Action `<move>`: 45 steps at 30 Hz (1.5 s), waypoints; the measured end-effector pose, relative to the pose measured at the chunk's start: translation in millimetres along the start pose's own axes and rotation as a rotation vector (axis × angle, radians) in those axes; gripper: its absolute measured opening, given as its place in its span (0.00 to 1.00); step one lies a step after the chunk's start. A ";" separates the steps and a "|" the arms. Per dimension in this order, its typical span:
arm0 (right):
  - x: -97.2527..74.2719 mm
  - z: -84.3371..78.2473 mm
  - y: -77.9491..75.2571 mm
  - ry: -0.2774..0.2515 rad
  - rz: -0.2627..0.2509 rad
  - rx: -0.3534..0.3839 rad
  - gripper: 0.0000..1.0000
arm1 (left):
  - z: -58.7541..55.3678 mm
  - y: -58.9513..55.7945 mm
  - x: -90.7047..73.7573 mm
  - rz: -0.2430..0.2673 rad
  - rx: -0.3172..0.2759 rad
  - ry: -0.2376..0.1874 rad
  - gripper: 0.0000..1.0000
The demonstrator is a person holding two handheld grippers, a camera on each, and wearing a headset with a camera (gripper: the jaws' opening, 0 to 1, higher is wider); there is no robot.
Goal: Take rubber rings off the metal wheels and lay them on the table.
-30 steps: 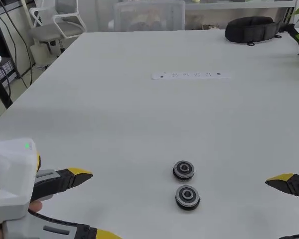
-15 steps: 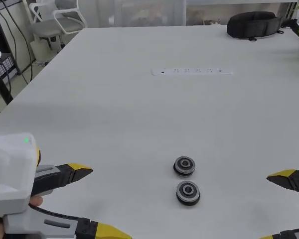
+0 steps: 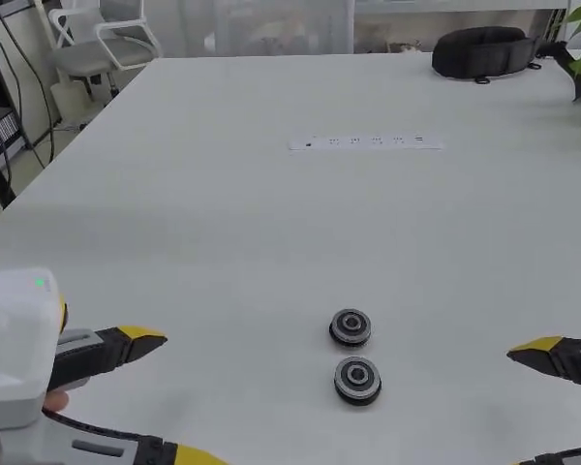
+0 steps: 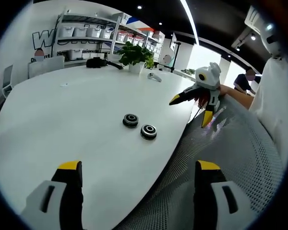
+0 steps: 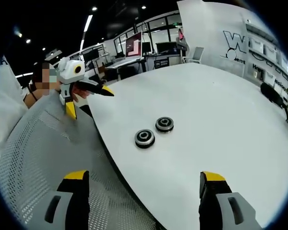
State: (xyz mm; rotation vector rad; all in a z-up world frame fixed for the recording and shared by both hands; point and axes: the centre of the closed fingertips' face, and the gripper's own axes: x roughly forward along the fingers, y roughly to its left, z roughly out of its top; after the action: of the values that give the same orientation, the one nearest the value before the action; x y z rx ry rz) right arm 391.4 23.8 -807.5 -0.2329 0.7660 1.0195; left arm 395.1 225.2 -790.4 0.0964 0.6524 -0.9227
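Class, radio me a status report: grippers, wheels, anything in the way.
Left gripper open, right gripper open, both short of the wheels. Far wheel and near wheel flat on table, rubber rings on. Nothing between.

Left claw (image 3: pixel 174 395), right claw (image 5: pixel 144 175): white housings, black jaws, yellow tips.

Two metal wheels (image 3: pixel 351 328) (image 3: pixel 357 379) with black rubber rings, flat, just beside each other on the white table (image 3: pixel 271 223).

The right gripper (image 3: pixel 529 407) runs off the edge; rubber rings (image 3: pixel 338 380) on the wheels (image 3: pixel 357 379) look too small to tell.
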 end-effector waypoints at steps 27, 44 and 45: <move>0.5 -2.9 1.1 0.006 0.011 0.014 0.95 | -5.7 -4.0 2.2 -0.015 0.018 0.035 0.95; -0.4 3.6 2.9 -0.032 0.025 0.030 0.94 | -5.2 -4.0 1.9 -0.017 0.016 0.030 0.94; -0.6 4.2 2.7 -0.036 0.026 0.036 0.94 | -5.1 -4.0 1.9 -0.018 0.015 0.029 0.94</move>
State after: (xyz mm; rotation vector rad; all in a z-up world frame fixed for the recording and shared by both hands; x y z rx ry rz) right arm 390.9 26.9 -803.6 -0.1741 0.7556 1.0308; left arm 390.4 223.2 -794.8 0.1177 0.6746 -0.9446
